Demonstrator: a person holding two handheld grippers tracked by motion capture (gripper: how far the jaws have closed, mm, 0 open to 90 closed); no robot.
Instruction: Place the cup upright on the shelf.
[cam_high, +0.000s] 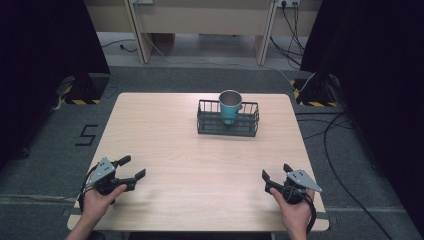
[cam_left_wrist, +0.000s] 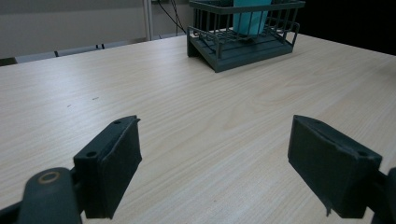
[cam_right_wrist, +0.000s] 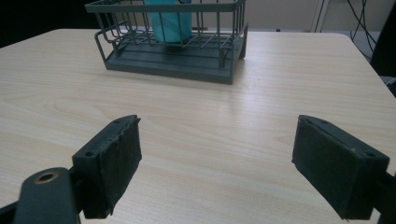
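Both grippers sit wide open and empty at the near table edge, left gripper (cam_high: 134, 168) and right gripper (cam_high: 275, 173), with the teal cup (cam_high: 230, 107) upright in the wire basket (cam_high: 248, 128) far across, so approach level and grip below the rim.

Even, soft overhead light. Pale table (cam_high: 170, 145) bright, faint sheen at center. Upper corners of high view near black. Gripper views sharp mid-frame, nearest jaw edges slightly soft.
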